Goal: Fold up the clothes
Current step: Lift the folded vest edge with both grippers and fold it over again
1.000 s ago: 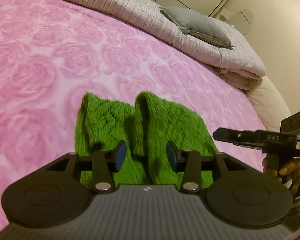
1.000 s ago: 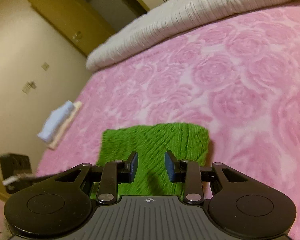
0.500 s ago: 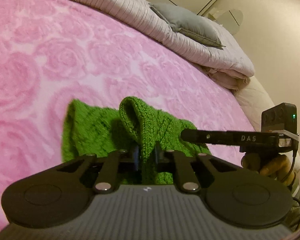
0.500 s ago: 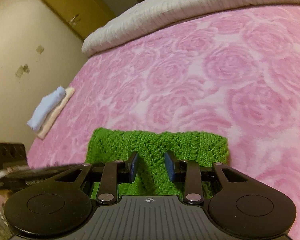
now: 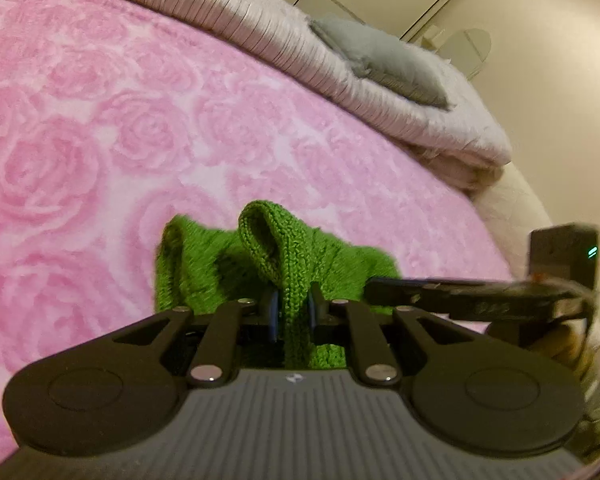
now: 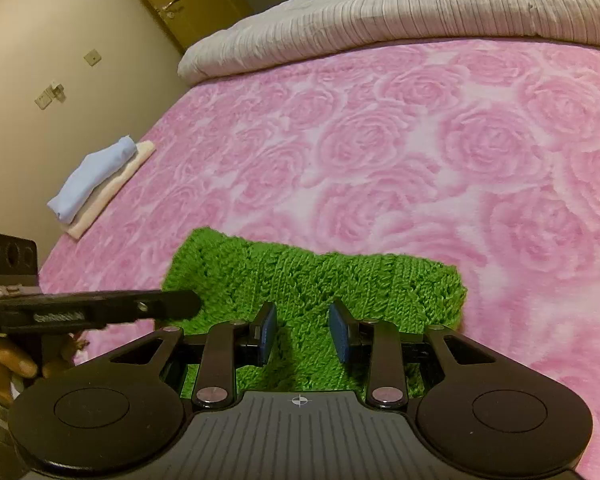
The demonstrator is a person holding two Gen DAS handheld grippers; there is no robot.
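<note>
Green knit garment (image 5: 284,264) lies partly folded at lower centre on the pink bed (image 5: 100,140); left gripper (image 5: 292,314) jaws clench its raised fold, right gripper (image 6: 303,332) jaws released; folding unfinished.

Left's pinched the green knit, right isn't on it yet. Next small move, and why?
Probably close the right hand-held gripper on the green knit garment: its pads straddle the fabric without pressing, while the left hand-held gripper has just closed on a raised fold.
</note>
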